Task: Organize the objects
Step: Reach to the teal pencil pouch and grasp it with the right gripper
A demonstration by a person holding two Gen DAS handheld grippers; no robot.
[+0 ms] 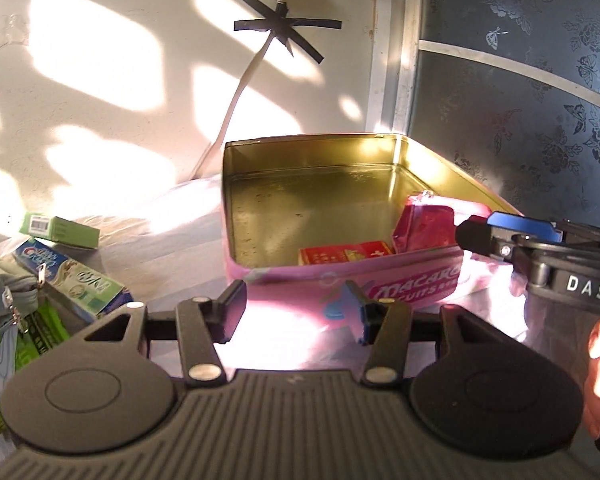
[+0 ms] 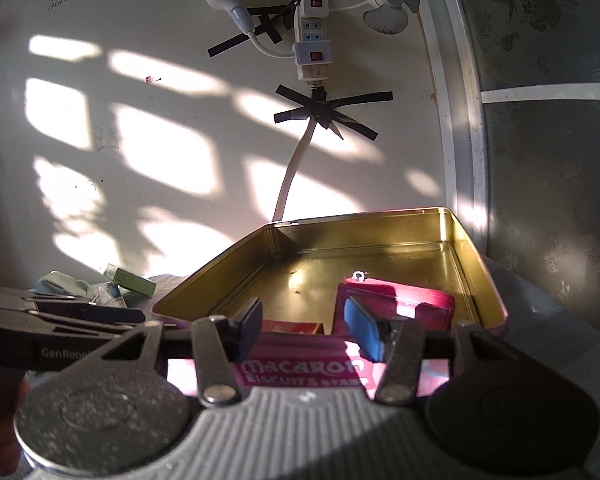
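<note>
Tin (image 1: 340, 280): it sat open on the pale cloth (image 1: 160, 248) by the wall (image 1: 100, 80), gold inside, pink outside, lettered MACARON on the near side.
Pouch (image 1: 424, 228): red, zipped, it lay inside the tin at the near right corner.
Red box (image 1: 344, 256): it lay flat inside the tin along the near wall, just left of the pouch.
My left gripper (image 1: 294, 310): its jaws stood apart, nothing between them, just short of the tin's near wall.
My right gripper (image 2: 304, 330): its jaws were apart and empty too, over the tin's near rim; its tip reached near the pouch in the left view.
Left of tin: 2 boxes, a green box (image 1: 66, 232) and a blue-green carton (image 1: 72, 276), lay on the cloth, well apart from the tin.
Wall: a power strip (image 2: 311, 40) was taped up with black tape (image 2: 332, 114), its cord (image 2: 290, 176) dropping behind the tin.
</note>
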